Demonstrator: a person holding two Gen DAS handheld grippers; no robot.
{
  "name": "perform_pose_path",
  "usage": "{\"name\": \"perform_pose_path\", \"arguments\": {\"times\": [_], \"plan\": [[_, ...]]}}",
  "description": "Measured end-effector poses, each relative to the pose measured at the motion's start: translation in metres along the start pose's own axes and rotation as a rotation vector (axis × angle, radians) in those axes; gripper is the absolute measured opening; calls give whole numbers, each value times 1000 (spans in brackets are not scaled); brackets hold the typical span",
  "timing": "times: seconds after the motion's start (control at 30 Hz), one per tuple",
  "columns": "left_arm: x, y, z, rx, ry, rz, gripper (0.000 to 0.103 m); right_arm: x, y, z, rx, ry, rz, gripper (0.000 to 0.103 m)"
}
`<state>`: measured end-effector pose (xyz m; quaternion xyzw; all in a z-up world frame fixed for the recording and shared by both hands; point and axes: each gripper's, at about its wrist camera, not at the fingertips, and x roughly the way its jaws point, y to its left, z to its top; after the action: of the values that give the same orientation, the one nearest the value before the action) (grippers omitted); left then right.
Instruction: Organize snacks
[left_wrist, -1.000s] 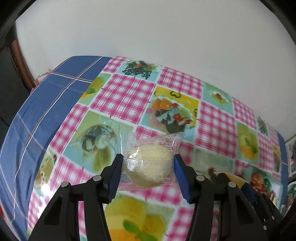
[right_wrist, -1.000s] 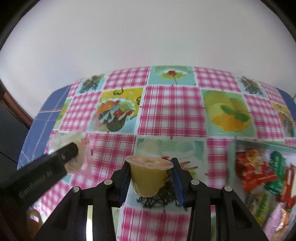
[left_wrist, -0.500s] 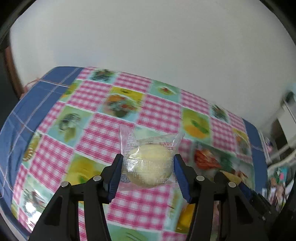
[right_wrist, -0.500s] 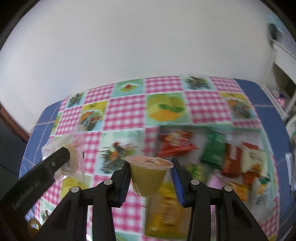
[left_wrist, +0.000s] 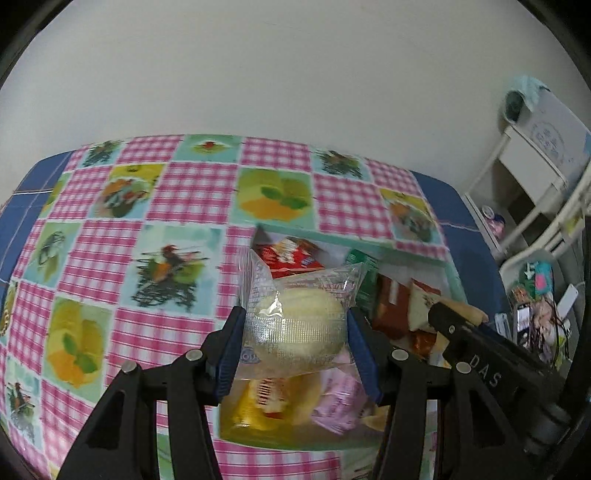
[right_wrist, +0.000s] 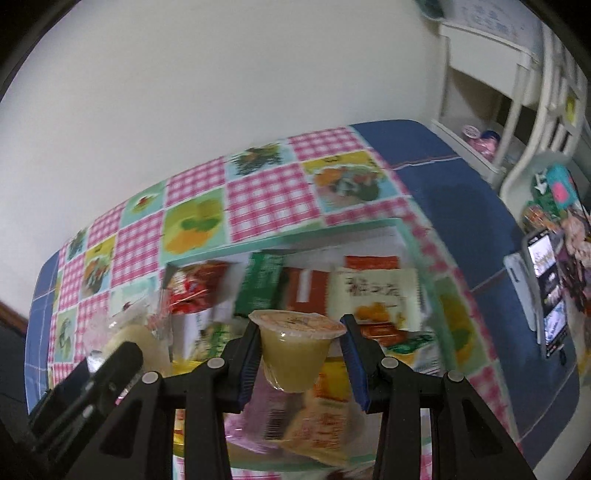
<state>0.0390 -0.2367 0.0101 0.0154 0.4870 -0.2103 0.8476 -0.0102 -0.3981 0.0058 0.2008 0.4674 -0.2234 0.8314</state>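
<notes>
My left gripper (left_wrist: 295, 334) is shut on a pale round bun in a clear wrapper (left_wrist: 295, 328), held above a box of snacks (left_wrist: 351, 242). My right gripper (right_wrist: 299, 354) is shut on a sealed yellow jelly cup (right_wrist: 295, 350), held above the same box (right_wrist: 295, 238), which holds red, green, orange, yellow and pink packets. The right gripper shows at the right of the left wrist view (left_wrist: 476, 350); the left gripper and bun show at the lower left of the right wrist view (right_wrist: 125, 339).
The box sits on a table with a pink checked fruit-print cloth (left_wrist: 110, 258) over a blue cover (right_wrist: 461, 192), against a white wall. A white shelf unit (left_wrist: 535, 177) and a phone on a stand (right_wrist: 546, 291) lie to the right.
Both grippers have swung right with their snacks, from over the bare cloth to above the snack box. Grips are unchanged.
</notes>
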Motion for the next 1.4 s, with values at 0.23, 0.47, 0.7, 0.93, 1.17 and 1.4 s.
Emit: {"name": "perform_pose_path", "arguments": {"times": [0.23,0.47,0.7,0.93,1.17,1.4], "plan": [[5,-12,-3,38,3,-4,57,4,-7,1,12,8,0,44],[14,-6,-3,42,14,12,57,13,-1,-2,0,23,7,44],[21,-1,-4,34,34,13,59,22,2,-4,-1,51,10,44],[13,4,-2,4,29,-21,62,21,3,-3,9,47,31,44],[-10,15,1,-14,-13,15,70,9,8,-4,-4,23,31,44],[-16,43,-10,11,-5,274,92,-3,20,-22,-50,21,13,65]]}}
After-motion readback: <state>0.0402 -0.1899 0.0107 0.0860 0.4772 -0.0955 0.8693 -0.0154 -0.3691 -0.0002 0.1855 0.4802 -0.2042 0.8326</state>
